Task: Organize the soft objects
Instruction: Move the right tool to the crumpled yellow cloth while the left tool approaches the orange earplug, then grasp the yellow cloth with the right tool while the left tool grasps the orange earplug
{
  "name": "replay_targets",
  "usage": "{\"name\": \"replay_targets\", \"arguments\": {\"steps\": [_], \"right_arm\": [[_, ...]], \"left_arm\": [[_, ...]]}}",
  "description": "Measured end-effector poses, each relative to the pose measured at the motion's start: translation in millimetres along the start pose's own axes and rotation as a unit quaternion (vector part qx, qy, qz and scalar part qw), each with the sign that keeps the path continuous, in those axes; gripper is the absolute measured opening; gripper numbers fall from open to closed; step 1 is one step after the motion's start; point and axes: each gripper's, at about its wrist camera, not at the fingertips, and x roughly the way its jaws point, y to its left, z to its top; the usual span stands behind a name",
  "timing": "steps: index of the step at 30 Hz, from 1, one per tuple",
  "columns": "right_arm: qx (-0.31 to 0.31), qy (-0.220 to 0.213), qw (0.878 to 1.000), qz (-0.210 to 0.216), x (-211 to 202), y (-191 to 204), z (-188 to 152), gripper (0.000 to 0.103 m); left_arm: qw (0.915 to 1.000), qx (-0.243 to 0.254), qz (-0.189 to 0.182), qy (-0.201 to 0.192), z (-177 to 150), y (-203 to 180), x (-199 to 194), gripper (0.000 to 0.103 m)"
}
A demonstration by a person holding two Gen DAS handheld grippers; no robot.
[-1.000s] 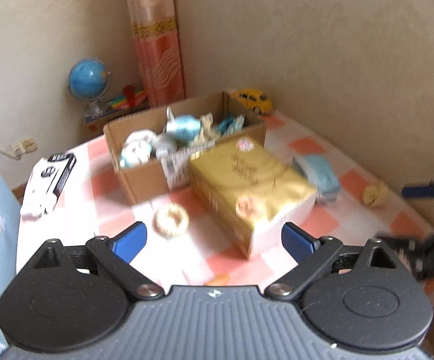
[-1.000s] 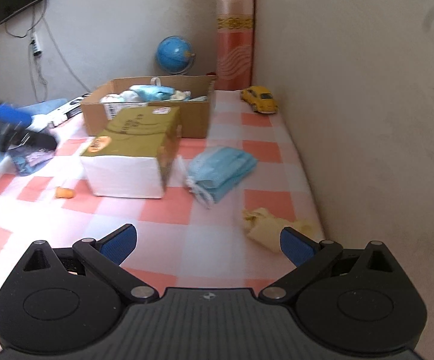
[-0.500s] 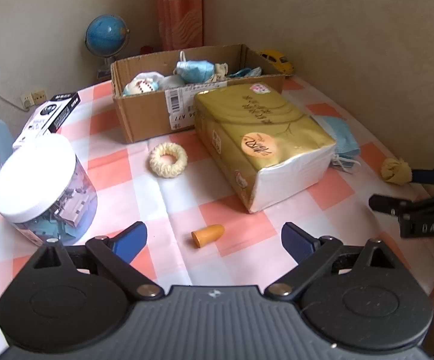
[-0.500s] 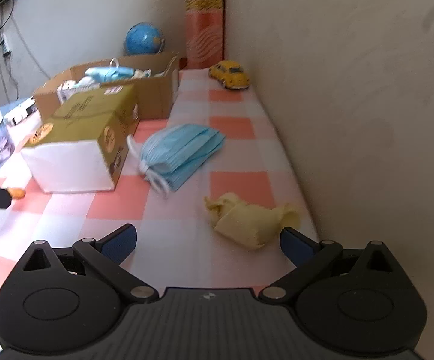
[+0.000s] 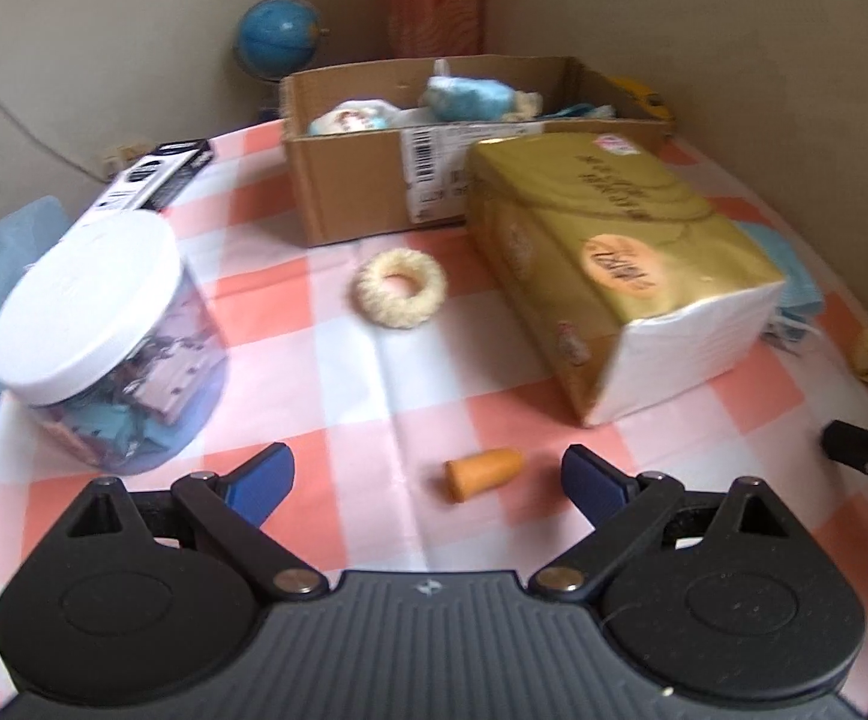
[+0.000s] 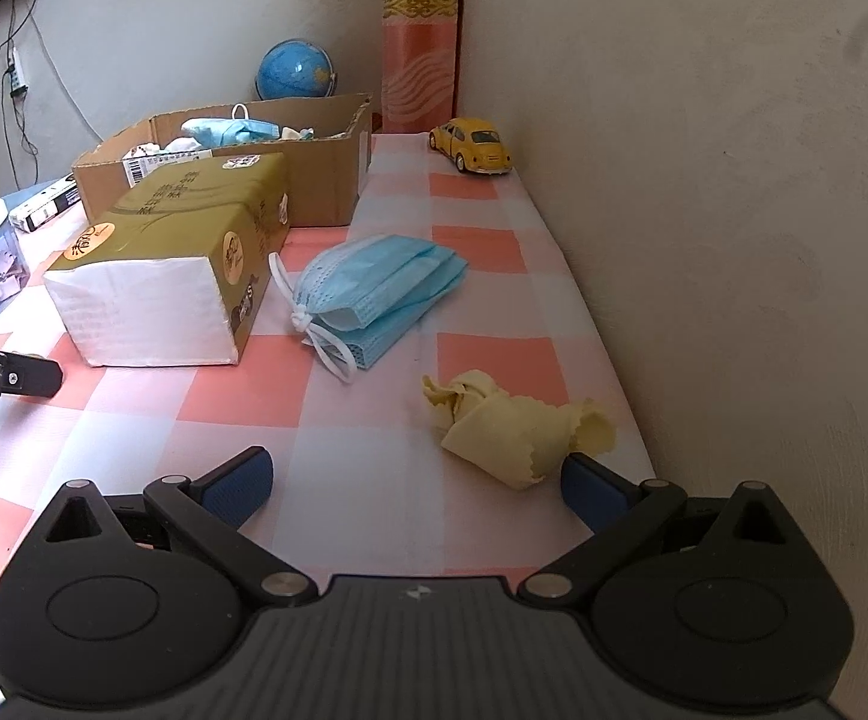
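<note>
Crumpled yellow cloth [image 6: 517, 429] lies between the spread right tongs [image 6: 414, 483].

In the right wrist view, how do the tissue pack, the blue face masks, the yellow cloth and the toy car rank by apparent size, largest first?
1. Tissue pack.
2. Blue face masks.
3. Yellow cloth, though it is nearest to the camera, so its real size against the masks is unsure.
4. Toy car, which is farthest away.

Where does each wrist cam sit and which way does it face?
Left wrist: on the left gripper, facing the orange foam plug; own open fingers show, plus part of the other gripper at the right edge.
Right wrist: on the right gripper, facing the yellow cloth; own open fingers show.
Shared: tissue pack, cardboard box.
</note>
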Motion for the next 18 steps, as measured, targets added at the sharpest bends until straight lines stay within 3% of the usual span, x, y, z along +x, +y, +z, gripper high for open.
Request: {"name": "replay_targets", "arguments": {"steps": [4, 9, 12, 15, 18], "right_arm": [[0.003, -0.007, 1.000, -0.004, -1, 0, -2, 0.103], [0.005, -0.022, 1.000, -0.008, -3, 1, -8, 0.103], [0.005, -0.021, 1.000, -0.009, -3, 2, -8, 0.103], [0.004, -0.022, 1.000, -0.007, -4, 1, -8, 0.103], [0.004, -0.025, 1.000, -0.007, -4, 1, -9, 0.103]], "left_arm": [[0.9999, -0.007, 0.010, -0.009, -3, -2, -4, 0.087], [0.9996, -0.027, 0.004, -0.011, -6, -9, -12, 0.053], [0.9996, -0.017, 0.013, -0.016, -6, -18, -15, 0.038], [0.9996, -0.020, 0.012, -0.015, -6, -24, -17, 0.029], [0.9997, -0.016, 0.011, -0.016, -6, -29, -17, 0.027]]}}
